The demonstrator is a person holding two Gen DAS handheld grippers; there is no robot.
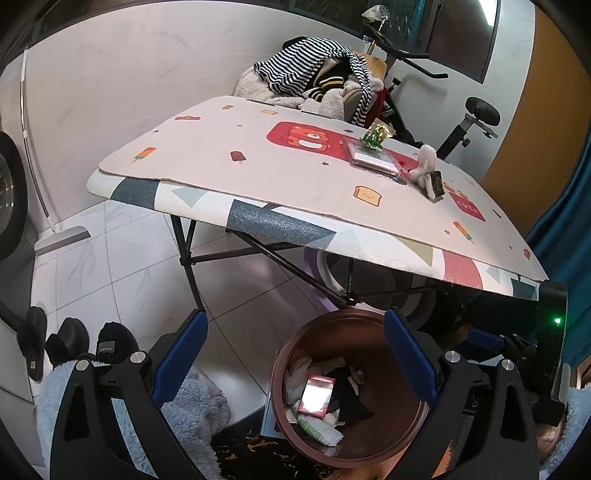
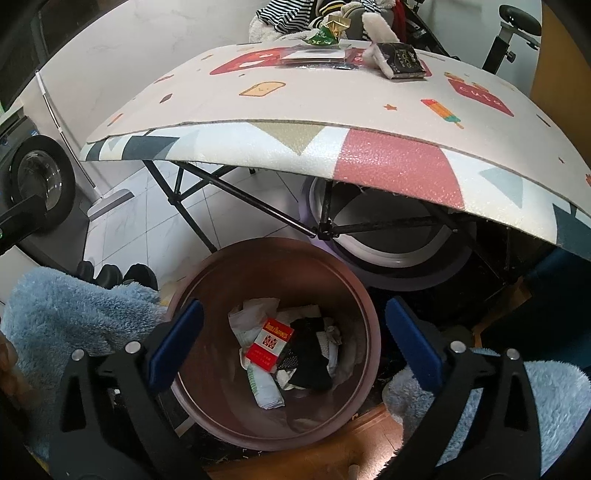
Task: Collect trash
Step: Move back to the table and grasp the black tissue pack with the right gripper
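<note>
1. Below the front edge of the surface (image 2: 399,162), a round brown bin (image 2: 369,314) stands on the floor; both sets of tongs hang above it.
2. Left tongs (image 1: 295,354): released, blue pads spread wide, nothing between them. Bin rim (image 1: 369,458) lies between and below the pads.
3. Right tongs (image 2: 293,343): released, pads spread wide, empty, centred over the bin opening.
4. Bin contents: red cigarette pack (image 2: 269,345) lying on top, black crumpled piece (image 2: 310,354) just right of it and touching, white packet with green print (image 2: 264,387) below the pack, white paper scraps (image 2: 251,314) behind.
5. Same pack shows in the left view (image 1: 316,393), face glaring.
6. Trash on the surface, well apart from the bin: green-gold crumpled wrapper (image 1: 376,134) resting on a flat card-like item (image 1: 373,158); white tissue wad (image 1: 424,162) touching a dark small box (image 1: 435,184).
7. Right view shows the same dark box (image 2: 400,62) near the far edge, wrapper (image 2: 328,31) behind it.
8. Striped clothing (image 1: 310,66) is heaped behind the surface.
9. Light blue fleece (image 2: 74,314) fills the lower corners of both views.
</note>
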